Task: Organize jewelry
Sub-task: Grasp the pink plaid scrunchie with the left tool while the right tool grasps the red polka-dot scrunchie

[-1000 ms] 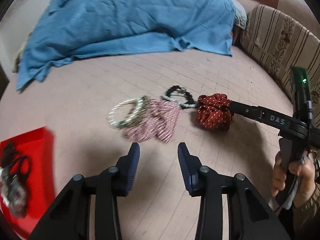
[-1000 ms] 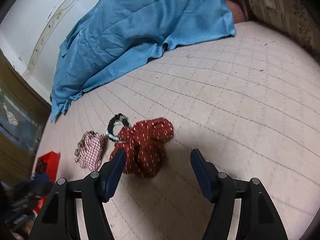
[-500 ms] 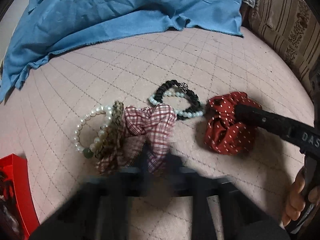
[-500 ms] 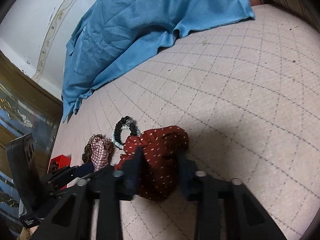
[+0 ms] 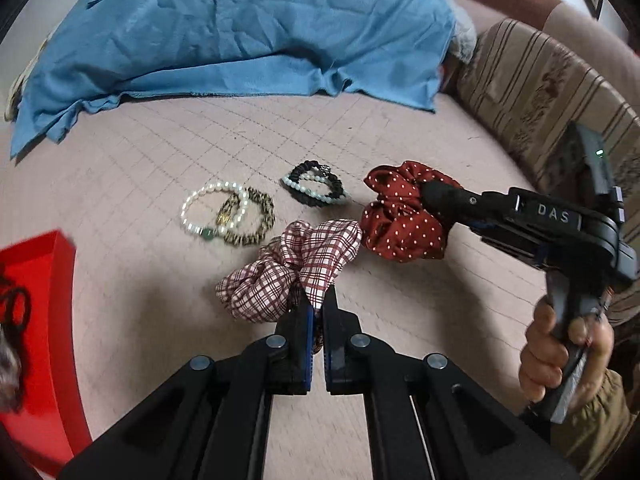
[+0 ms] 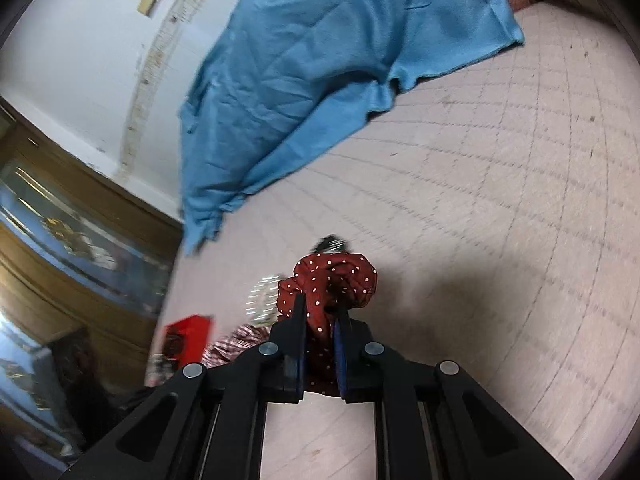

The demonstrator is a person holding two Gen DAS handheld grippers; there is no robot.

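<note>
My left gripper [image 5: 317, 300] is shut on a red-and-white plaid scrunchie [image 5: 292, 268] and holds it just above the pink quilted surface. My right gripper [image 6: 320, 312] is shut on a dark red polka-dot scrunchie [image 6: 332, 280], also seen in the left wrist view [image 5: 400, 216]. A pearl bracelet [image 5: 200, 208] and a leopard-print band [image 5: 256, 220] lie together to the left. A black and pale-bead bracelet pair [image 5: 314, 188] lies behind them. A red box [image 5: 36, 320] with dark items inside sits at the left edge.
A crumpled blue cloth [image 5: 224, 32] covers the back of the surface. A striped sofa cushion [image 5: 552, 92] stands at the right. A wooden glass-front cabinet [image 6: 60, 240] is at the far left in the right wrist view.
Both grippers went from open to shut. The left closed on the plaid scrunchie and pulled it off the bracelets; the right closed on the red scrunchie and lifted it.
</note>
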